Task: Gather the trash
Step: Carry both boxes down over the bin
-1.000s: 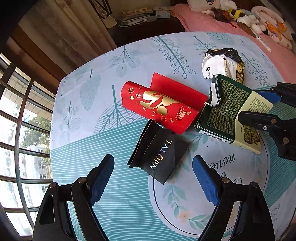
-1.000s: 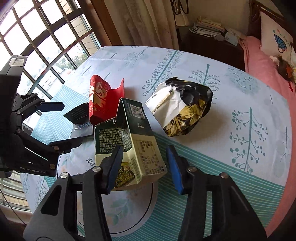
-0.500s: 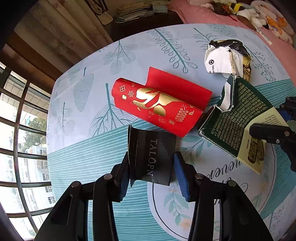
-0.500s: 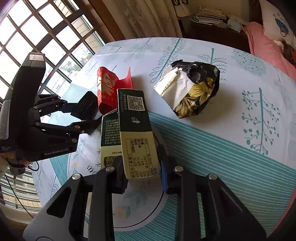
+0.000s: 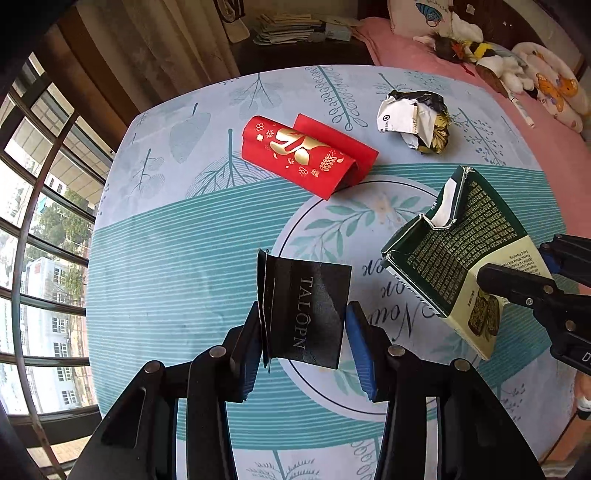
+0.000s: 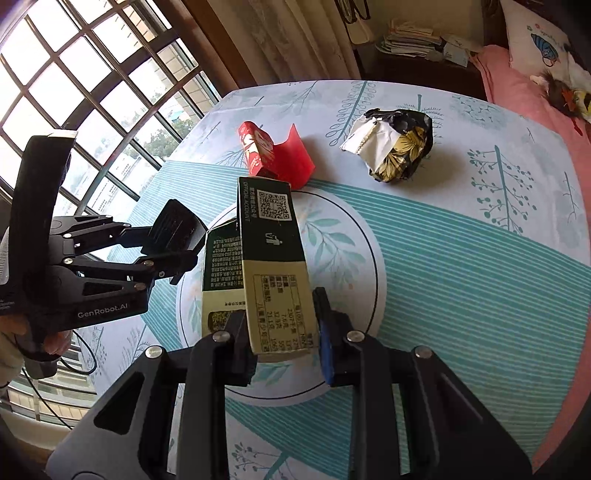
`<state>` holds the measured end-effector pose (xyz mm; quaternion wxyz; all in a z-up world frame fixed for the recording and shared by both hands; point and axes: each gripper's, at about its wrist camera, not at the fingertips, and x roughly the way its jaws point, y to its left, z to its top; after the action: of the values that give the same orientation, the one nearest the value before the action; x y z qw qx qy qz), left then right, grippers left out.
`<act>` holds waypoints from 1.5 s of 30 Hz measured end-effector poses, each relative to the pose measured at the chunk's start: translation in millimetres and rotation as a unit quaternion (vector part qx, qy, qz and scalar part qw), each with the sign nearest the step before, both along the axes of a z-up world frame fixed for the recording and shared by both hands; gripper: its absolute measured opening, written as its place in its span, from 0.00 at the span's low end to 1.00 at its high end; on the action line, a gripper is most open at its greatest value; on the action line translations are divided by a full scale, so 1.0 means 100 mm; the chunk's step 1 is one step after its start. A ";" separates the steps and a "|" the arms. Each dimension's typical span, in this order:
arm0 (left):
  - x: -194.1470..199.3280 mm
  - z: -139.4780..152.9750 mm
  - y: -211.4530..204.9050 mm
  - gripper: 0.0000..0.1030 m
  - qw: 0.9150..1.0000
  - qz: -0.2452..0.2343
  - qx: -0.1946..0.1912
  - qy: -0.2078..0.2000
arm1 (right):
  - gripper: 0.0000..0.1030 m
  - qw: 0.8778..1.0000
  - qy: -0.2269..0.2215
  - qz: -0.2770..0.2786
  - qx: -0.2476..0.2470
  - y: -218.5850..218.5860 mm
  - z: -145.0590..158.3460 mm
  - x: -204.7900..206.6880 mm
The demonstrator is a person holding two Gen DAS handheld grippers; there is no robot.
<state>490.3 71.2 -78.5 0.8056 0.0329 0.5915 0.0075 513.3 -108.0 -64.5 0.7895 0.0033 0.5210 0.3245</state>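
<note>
My left gripper [image 5: 304, 332] is shut on a black paper sleeve [image 5: 306, 310] marked TALOPN, held above the table. My right gripper [image 6: 282, 332] is shut on a torn green and cream carton [image 6: 271, 254], also lifted; the same carton [image 5: 461, 254] shows at the right of the left wrist view. A red box with gold print [image 5: 303, 155] lies on the tablecloth beyond both; it shows as the red box [image 6: 262, 155] in the right wrist view. A crumpled black, white and gold wrapper [image 5: 413, 120] lies farther right, seen as the wrapper [image 6: 395, 147] from the right wrist.
The round table [image 5: 166, 258] has a blue and teal leaf-print cloth. A barred window [image 5: 33, 229] lies to the left. A pink bed with soft toys [image 5: 509, 74] is behind on the right, and a dark cabinet with stacked papers [image 5: 295, 33] stands at the back.
Both grippers closed from open, the left on the black sleeve and the right on the carton. Both have since lifted and drawn back from the red box.
</note>
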 end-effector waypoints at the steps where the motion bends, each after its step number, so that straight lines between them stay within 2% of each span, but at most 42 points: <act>1: -0.11 0.05 -0.01 0.42 1.000 0.002 -0.004 -0.003 | 0.22 1.000 -0.001 -0.004 0.000 -0.02 0.03 -0.09; 11: -1.28 0.52 -0.06 0.42 0.999 0.019 -0.035 -0.028 | 0.22 0.998 -0.009 -0.062 -0.011 -0.18 0.29 -1.08; 18: -2.24 0.85 0.04 0.42 0.997 0.010 -0.055 -0.055 | 0.22 0.995 -0.016 -0.099 -0.023 -0.13 0.51 -2.04; 23: -2.88 0.94 0.21 0.42 0.996 -0.005 -0.063 -0.068 | 0.22 0.992 -0.023 -0.120 -0.029 0.02 0.65 -2.78; 30: -3.62 0.87 0.44 0.42 0.995 -0.026 -0.075 -0.068 | 0.22 0.989 -0.025 -0.134 -0.050 0.25 0.72 -3.71; 34: -3.94 0.75 0.49 0.42 0.994 -0.045 -0.080 -0.057 | 0.22 0.987 -0.021 -0.146 -0.061 0.29 0.68 -4.08; 40: -4.19 0.55 0.45 0.42 0.993 -0.060 -0.094 -0.027 | 0.22 0.983 0.009 -0.166 -0.079 0.24 0.51 -4.40; 45: -4.26 0.42 0.33 0.42 0.993 -0.070 -0.096 -0.011 | 0.22 0.981 0.029 -0.168 -0.092 0.17 0.32 -4.56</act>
<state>64.2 104.0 -36.0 0.8101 -0.0032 0.5769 -0.1049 57.3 -90.6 -32.4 0.8141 0.0277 0.5636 0.1373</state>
